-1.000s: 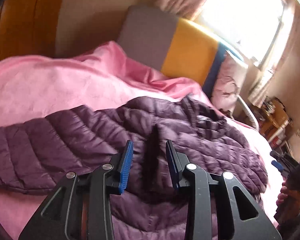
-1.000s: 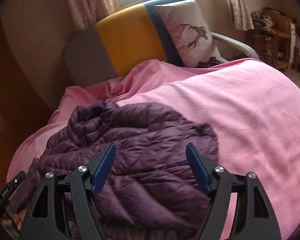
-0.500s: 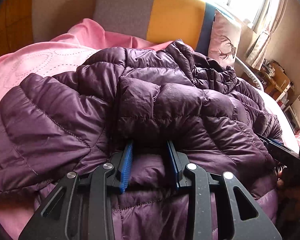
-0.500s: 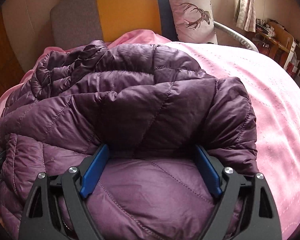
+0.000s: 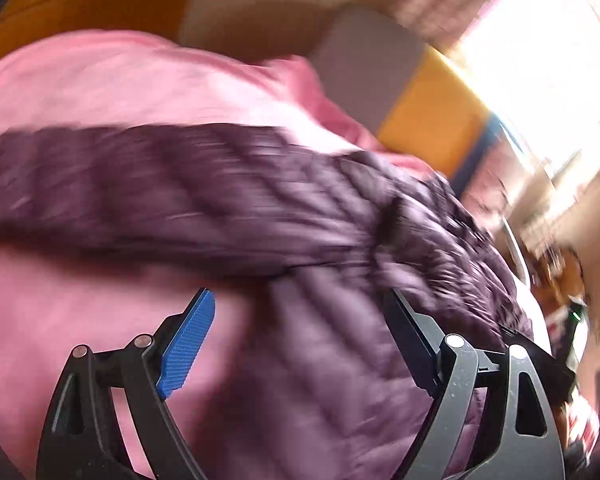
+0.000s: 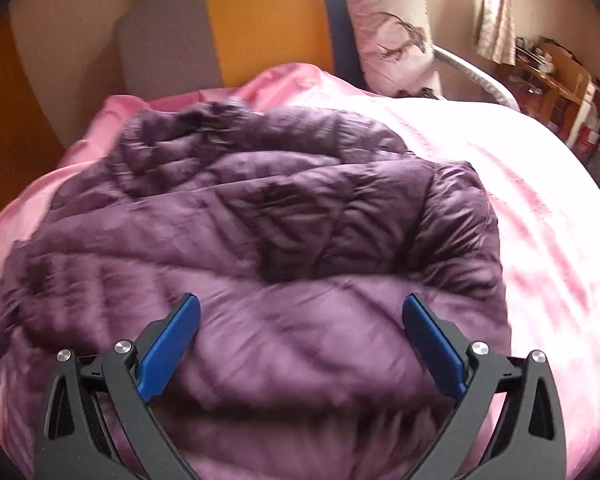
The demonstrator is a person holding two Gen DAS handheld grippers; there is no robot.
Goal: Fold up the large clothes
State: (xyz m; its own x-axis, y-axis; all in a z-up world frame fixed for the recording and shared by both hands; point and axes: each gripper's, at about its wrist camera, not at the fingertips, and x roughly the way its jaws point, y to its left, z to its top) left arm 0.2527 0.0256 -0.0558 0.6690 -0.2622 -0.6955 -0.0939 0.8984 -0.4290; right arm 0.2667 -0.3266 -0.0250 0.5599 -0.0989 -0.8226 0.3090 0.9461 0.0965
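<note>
Pink bed (image 6: 540, 184) fills your view. Purple puffy jacket (image 6: 284, 216) lies bunched on it, one sleeve stretched out left. Your left tool (image 5: 300, 320) wide open, holds nothing. Your right tool (image 6: 300, 320) wide open, holds nothing.

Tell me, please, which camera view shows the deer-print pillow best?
The right wrist view: the deer-print pillow stands sharp and nearly whole against the headboard. In the left wrist view it is only a motion-blurred pale patch at the right edge, print unreadable.

We see a quilted, faintly glossy purple jacket (image 6: 284, 216) on matt pink cloth bedding (image 6: 540, 184); ribbed blue pads (image 6: 168, 350).
</note>
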